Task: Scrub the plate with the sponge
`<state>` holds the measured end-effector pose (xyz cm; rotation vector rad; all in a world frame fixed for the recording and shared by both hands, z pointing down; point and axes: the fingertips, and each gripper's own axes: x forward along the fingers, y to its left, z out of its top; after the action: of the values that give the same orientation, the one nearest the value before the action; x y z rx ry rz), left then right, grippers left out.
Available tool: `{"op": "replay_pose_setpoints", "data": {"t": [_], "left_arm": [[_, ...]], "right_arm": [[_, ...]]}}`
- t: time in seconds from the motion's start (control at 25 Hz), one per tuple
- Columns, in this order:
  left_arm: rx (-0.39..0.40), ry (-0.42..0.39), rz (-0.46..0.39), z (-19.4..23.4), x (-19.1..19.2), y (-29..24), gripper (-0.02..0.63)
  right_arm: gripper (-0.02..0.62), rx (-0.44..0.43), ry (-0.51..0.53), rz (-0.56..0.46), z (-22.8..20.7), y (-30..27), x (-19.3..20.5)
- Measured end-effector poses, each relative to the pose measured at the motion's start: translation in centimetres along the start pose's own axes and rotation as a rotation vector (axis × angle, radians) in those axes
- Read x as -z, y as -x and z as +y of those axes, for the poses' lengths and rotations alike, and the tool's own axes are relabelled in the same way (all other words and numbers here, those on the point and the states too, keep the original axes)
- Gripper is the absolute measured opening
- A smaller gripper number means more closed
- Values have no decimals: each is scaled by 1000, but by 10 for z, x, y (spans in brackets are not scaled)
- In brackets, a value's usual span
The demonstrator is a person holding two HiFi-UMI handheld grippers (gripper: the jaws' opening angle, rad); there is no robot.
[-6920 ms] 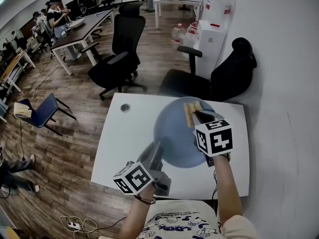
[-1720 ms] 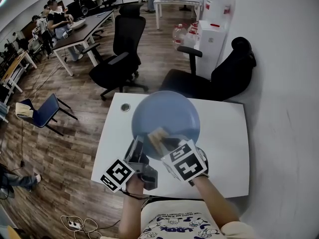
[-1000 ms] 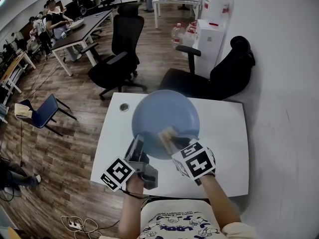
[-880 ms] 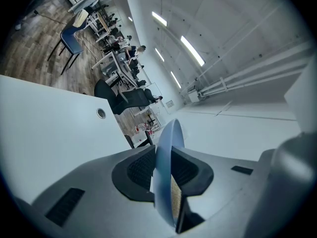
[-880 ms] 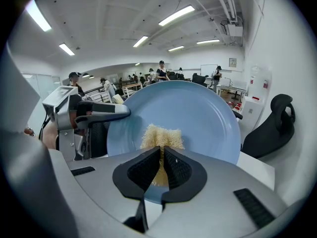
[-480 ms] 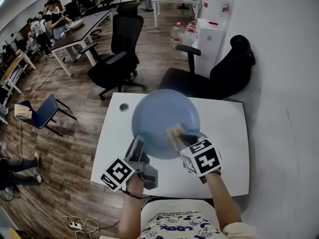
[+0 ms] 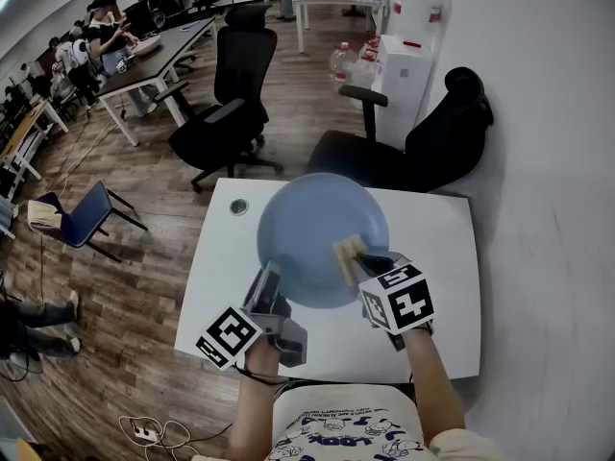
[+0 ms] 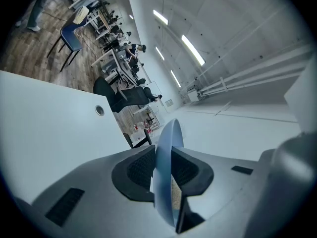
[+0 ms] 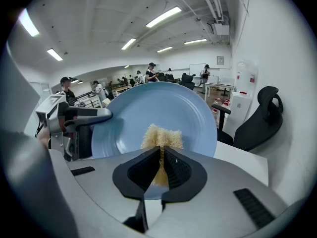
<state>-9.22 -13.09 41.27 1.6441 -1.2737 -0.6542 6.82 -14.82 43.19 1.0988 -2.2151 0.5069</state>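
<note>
Nearest the person, the left gripper (image 7: 268,280) has its grey jaws clamped on the near rim of the round pale-blue plate (image 7: 309,224), biting in at about 7 o'clock on the disc. In the left gripper view that gripper (image 8: 161,168) shows the plate (image 8: 166,142) edge-on, a thin blue blade pinched between the two black ribbed pads, no gap either side. Over at 4 o'clock on the plate, the right gripper (image 7: 371,263) has its jaws closed on the pale yellow fibrous sponge (image 7: 346,254), and the sponge is pressed against the plate's inner face. The right gripper view confirms it: the right gripper (image 9: 161,166) squeezes the sponge (image 9: 161,136) hard, its frayed top fanning out above the pads and lying on the lower middle of the plate (image 9: 163,107), which tilts up to face that camera, with the left gripper's body at 9 o'clock on the rim. All this happens over the white rectangular table (image 7: 434,257), where a small round cable grommet (image 7: 239,206) sits at 10 o'clock from the plate. Beyond the table's far edge, a black office chair (image 7: 428,152) stands at 1 o'clock, a second black office chair (image 7: 229,113) at 11 o'clock, and a white cabinet-like unit (image 7: 404,75) behind them on the wood-plank floor (image 7: 135,257).
</note>
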Motion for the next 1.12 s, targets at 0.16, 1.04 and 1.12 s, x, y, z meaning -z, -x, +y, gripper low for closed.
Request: {"op": "replay_pose_setpoints", "data": {"t": [0.16, 1.04, 1.12], "left_arm": [[5, -1, 7, -1, 3, -2, 74], [38, -15, 45, -7, 12, -5, 74], [39, -18, 50, -7, 13, -4, 74]], "right_arm": [[38, 18, -14, -5, -10, 0, -2], [38, 88, -45, -30, -38, 7, -8], [38, 98, -46, -30, -40, 8, -8]]}}
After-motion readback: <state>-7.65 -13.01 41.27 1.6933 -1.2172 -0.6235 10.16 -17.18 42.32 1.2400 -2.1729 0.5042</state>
